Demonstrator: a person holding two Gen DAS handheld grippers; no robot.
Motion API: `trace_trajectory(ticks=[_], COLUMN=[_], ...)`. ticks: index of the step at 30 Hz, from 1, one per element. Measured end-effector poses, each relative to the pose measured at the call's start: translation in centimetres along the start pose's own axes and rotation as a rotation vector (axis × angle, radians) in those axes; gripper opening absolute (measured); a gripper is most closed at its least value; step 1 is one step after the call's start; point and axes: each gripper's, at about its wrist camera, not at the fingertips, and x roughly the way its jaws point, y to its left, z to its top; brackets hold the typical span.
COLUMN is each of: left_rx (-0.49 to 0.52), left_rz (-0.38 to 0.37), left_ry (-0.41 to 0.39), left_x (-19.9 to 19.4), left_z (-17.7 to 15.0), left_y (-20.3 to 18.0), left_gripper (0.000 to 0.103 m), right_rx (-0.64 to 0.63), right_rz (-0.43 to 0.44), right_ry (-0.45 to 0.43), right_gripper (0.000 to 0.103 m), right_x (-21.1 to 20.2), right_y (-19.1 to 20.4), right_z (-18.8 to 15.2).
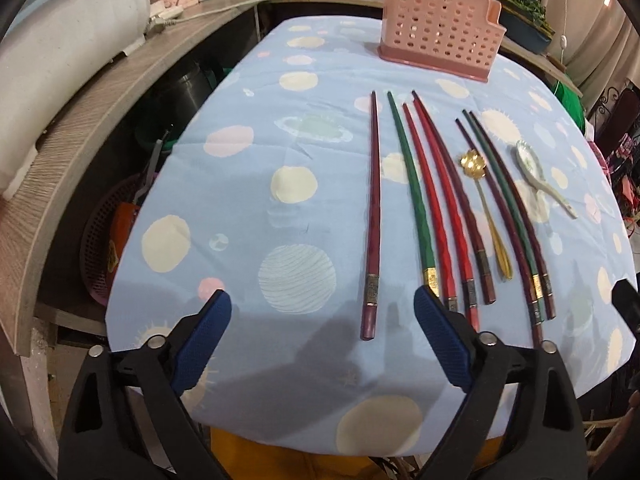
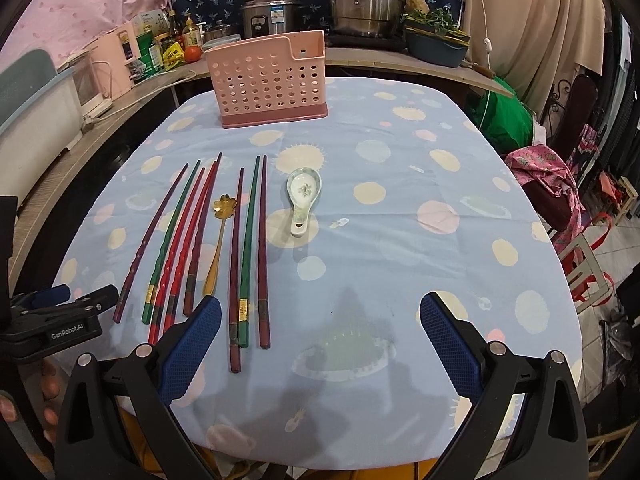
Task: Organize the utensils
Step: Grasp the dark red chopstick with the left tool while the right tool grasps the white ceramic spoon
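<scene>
Chopsticks (image 1: pixel 416 204) and two spoons lined up along tabletop (image 1: pixel 240 200) near edge.
Left gripper (image 1: pixel 322 312) and right gripper (image 2: pixel 320 320) both released, nothing held; pink utensil holder (image 2: pixel 268 80) at far edge.

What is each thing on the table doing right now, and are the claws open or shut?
Left claw: open, holding nothing.
Right claw: open, holding nothing.
Pink perforated plastic utensil basket: upright, nothing showing inside.
Red, green and dark purple chopsticks: lying flat in a row.
Gold flower-shaped metal spoon: flat among them.
White ceramic soup spoon: flat, bowl up.
</scene>
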Motion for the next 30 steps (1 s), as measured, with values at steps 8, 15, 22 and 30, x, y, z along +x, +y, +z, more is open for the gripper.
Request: trace_trajectory(ticks=[8,15,22,30], left_rx=[0.0,0.016,0.024,0.033], left_rz=[-0.017,-0.044,-0.078,-0.058], left_ry=[0.039,0.03,0.038,0.042], left_x=[1.7,1.7,1.7,1.8], left_z=[-0.2,0.1,0.5,0.6], left_y=[0.2,0.0,-0.4,-0.9], left_gripper=[0.069,0.045,0.01,0.009], right_rx=[0.0,0.002,0.069,0.146], right_rz=[0.005,0.021,0.111,0.213], right_ry=[0.018,0.025,0.027,0.081], right_gripper=[0.093,0.081,0.054,0.021], right_x=[0.9,1.9,4.3,8.3], right_y=[-0.1,-0.3,-1.4,-2.0], right_z=[0.1,0.8,3.8,6.2])
